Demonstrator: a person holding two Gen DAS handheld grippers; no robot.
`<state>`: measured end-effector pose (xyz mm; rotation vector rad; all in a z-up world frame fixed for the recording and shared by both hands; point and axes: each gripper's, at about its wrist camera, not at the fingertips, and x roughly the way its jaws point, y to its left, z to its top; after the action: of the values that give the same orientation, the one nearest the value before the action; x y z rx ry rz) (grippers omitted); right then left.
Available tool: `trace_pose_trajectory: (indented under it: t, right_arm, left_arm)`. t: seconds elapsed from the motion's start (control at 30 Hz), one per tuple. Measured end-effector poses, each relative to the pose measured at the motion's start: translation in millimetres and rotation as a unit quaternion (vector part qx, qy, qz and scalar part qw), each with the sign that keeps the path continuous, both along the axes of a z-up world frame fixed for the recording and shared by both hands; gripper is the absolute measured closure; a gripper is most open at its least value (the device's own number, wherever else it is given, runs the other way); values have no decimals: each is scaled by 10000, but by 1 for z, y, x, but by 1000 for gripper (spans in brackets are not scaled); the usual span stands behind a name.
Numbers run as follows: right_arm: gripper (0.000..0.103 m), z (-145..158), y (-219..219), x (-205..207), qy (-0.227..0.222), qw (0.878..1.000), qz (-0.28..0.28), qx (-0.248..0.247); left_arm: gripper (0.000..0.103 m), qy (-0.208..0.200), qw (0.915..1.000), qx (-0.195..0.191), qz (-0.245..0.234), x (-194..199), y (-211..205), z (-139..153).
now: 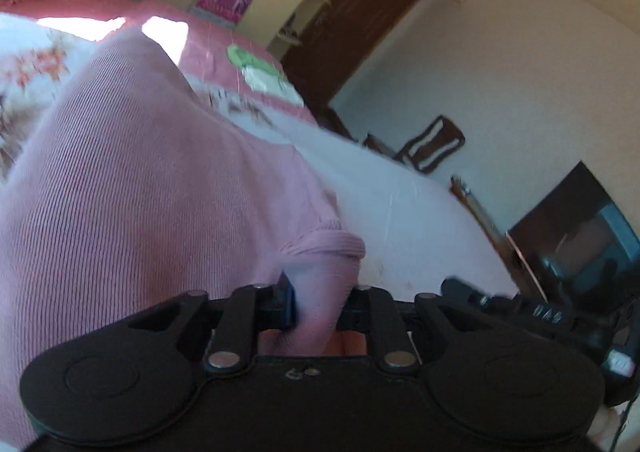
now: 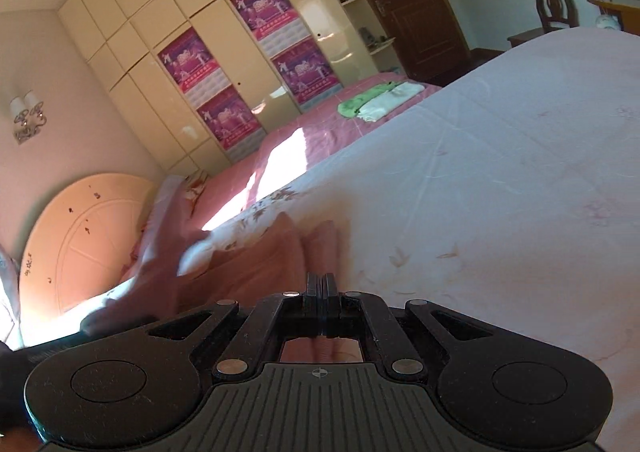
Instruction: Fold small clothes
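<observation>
garment: pink ribbed knit garment (image 1: 132, 180) hangs lifted over the white flowered bedsheet (image 2: 500, 172), a bunched edge clamped in the left gripper (image 1: 316, 308).
left gripper: jaws slightly apart, pads pressing the pink fabric.
right gripper: black right gripper (image 2: 322, 292) has its jaws together; pink cloth lies at them, but whether it is pinched cannot be told.
done: green and white folded clothes (image 2: 376, 100) lie on the far pink bedspread (image 2: 288, 144), seemingly finished.
left: the pink piece looks unfolded as yet.

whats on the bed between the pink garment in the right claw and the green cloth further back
Right wrist view: only bedding between the pink garment and the green cloth: white floral sheet, then pink cover.
</observation>
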<state>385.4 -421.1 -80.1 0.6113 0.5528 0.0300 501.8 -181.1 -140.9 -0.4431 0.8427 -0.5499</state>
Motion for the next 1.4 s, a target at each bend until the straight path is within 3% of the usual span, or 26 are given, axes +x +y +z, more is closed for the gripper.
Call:
trace_pose_trajectory:
  t: [0.03, 0.07, 0.1, 0.13, 0.17, 0.2, 0.23, 0.33, 0.37, 0.4, 0.5, 0.6, 0.73, 0.9, 1.0, 1.07, 1.17, 1.3, 1.4]
  right_arm:
    - [103, 1, -7, -4, -58, 9999, 48, 98]
    - [103, 3, -11, -6, -56, 9998, 108, 134]
    - [102, 5, -13, -7, -22, 9998, 145, 105]
    - [98, 7, -12, -7, -14, 9998, 180, 60]
    - [67, 10, -10, -8, -102, 9996, 263, 59]
    - [39, 12, -7, -11, -258, 9990, 358, 68]
    - [38, 14, -4, -10, -361, 9980, 511, 91]
    - [43, 11, 14, 2, -370, 9939, 1001, 293]
    - [58, 9, 21, 9, -289, 9923, 1159, 330]
    - [66, 8, 28, 16, -177, 9917, 1237, 292]
    - [66, -5, 48, 37, 93, 9898, 1415, 145]
    - [66, -17, 58, 59, 422, 9864, 1589, 10]
    - [66, -29, 64, 80, 841, 9830, 1599, -311]
    - [66, -42, 64, 94, 1175, 9773, 1763, -91]
    - [69, -43, 63, 100, 1191, 9749, 1882, 13]
    - [94, -40, 69, 102, 1212, 9721, 1986, -301]
    - [94, -24, 83, 89, 874, 9727, 1963, -878]
    - [95, -10, 104, 67, 477, 9666, 1940, -1606]
    - [95, -4, 104, 57, 346, 9636, 1875, -1872]
  left_arm:
    - [78, 189, 9997, 146, -67, -2, -10, -5]
    - [70, 26, 9998, 171, -69, -9, -13, 0]
    - [48, -100, 9998, 88, -143, -15, -11, 7]
    - [38, -203, 9997, -83, -113, -22, -2, 18]
    - [29, -339, 9992, -224, 40, -28, 10, 29]
    - [27, -543, 9978, -348, 118, -32, 26, 39]
    - [26, -743, 9964, -370, 191, -32, 40, 48]
    - [27, -990, 9919, 455, 659, -20, 69, 56]
    - [31, -884, 9907, 651, 808, -10, 75, 54]
    - [34, -712, 9909, 671, 929, 2, 84, 47]
    - [37, -180, 9903, 748, 1158, 26, 112, 30]
    - [34, 131, 9914, 600, 1155, 25, 126, 11]
    - [32, 86, 9920, 425, 1188, 17, 135, -2]
    - [32, -40, 9935, 428, 1050, 15, 136, -2]
    - [32, 27, 9945, 401, 971, 21, 138, -2]
    - [33, -19, 9940, 456, 992, 23, 139, 5]
    - [32, -206, 9922, 531, 1109, 25, 144, 13]
    - [35, 108, 9939, 338, 1040, 38, 144, 3]
    - [39, 152, 9958, 454, 785, 42, 129, 6]
